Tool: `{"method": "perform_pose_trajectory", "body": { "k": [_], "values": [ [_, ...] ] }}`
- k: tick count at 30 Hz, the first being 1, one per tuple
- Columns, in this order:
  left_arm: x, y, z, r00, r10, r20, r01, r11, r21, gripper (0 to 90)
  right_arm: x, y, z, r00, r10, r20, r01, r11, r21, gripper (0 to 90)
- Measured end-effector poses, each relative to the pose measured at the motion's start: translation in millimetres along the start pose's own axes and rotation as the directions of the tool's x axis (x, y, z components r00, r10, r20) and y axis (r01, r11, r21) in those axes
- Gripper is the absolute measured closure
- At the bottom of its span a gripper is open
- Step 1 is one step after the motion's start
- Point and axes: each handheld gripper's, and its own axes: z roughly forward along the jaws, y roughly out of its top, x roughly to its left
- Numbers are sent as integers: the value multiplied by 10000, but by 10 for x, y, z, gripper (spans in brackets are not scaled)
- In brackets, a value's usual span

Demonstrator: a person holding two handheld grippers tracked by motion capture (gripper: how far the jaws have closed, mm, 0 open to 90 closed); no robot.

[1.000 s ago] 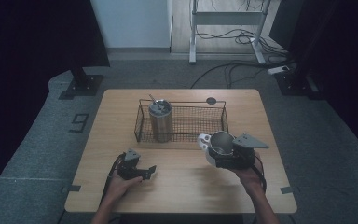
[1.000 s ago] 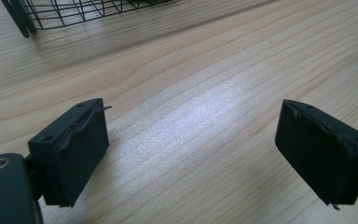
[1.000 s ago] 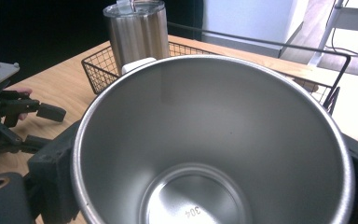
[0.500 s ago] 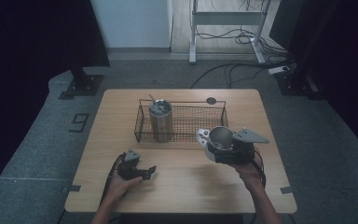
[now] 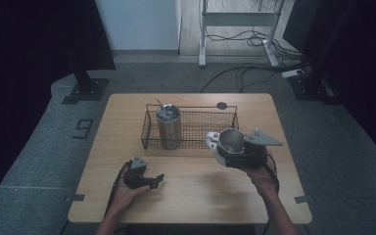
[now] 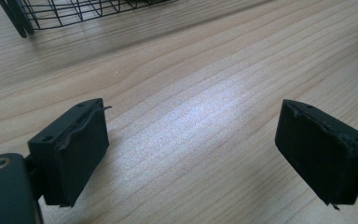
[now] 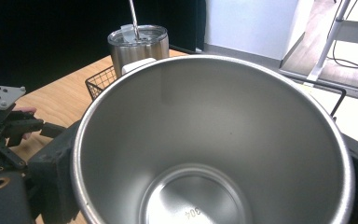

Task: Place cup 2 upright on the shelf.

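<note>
My right gripper [image 5: 226, 155] is shut on a steel cup [image 5: 231, 139] with a white handle and holds it just off the table, at the wire basket's [image 5: 200, 117] right front corner. In the right gripper view the cup's [image 7: 214, 140] empty inside faces the camera, with a black jaw on each side of its rim. A lidded steel tumbler [image 5: 169, 125] with a straw stands upright in the basket's left end. My left gripper [image 5: 154, 181] rests low over the table's front left, open, with bare wood between its jaws [image 6: 191, 154].
The wooden table [image 5: 200, 196] has bare room in front of the basket and between my hands. A small dark disc [image 5: 222, 105] lies behind the basket. The basket's corner [image 6: 74, 9] lies ahead of my left gripper. Cables and a frame stand on the floor beyond.
My right gripper has carried the cup a little farther from the table's front, toward the basket. The left gripper has stayed where it was.
</note>
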Motion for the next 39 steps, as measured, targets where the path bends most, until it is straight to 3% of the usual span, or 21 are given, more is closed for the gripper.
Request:
{"method": "perform_pose_trajectory", "body": {
  "k": [39],
  "values": [
    [-12, -6, 14, 10000, 65, 35, -65, 10000, 74, 97, -100, 241, 78, 9998, 28, 180, -26, 10000, -93, 63]
  ]
}}
